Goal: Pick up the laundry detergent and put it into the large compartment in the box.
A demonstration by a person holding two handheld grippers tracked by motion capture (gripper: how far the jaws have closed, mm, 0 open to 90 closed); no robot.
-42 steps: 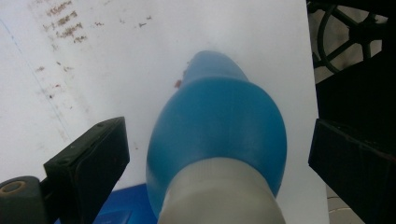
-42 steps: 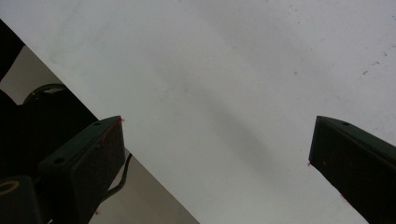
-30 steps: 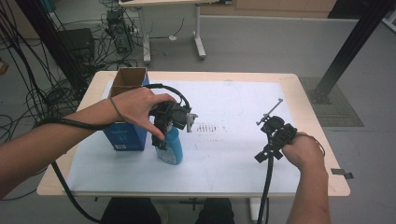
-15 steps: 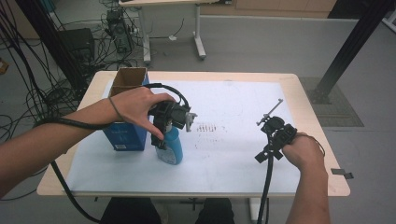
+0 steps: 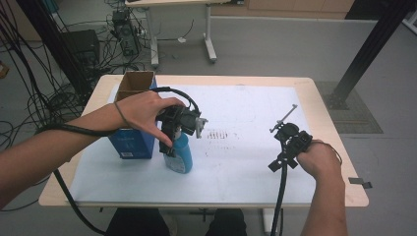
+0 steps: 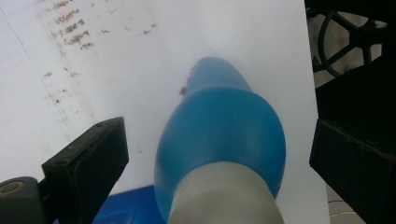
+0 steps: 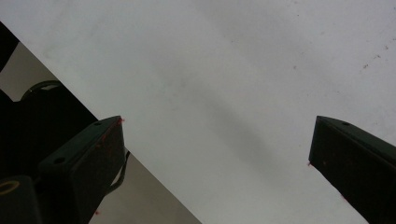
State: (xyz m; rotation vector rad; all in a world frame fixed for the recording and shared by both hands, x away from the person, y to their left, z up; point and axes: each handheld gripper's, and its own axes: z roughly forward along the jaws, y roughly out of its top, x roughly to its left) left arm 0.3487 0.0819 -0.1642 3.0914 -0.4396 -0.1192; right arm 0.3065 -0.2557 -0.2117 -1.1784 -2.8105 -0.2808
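Directly above blue bottle (image 6: 219, 135), left gripper (image 6: 219, 154), jaws apart

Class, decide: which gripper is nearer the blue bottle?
Left. The left gripper straddles the blue bottle, jaws open either side; the right gripper hovers far across the table.

Grey floor (image 5: 275, 44) spreading across the upper frame, tangled black cables (image 5: 44, 93) trailing at left, second table (image 5: 162, 5) standing at top — dark post (image 5: 366, 49) leaning upper right
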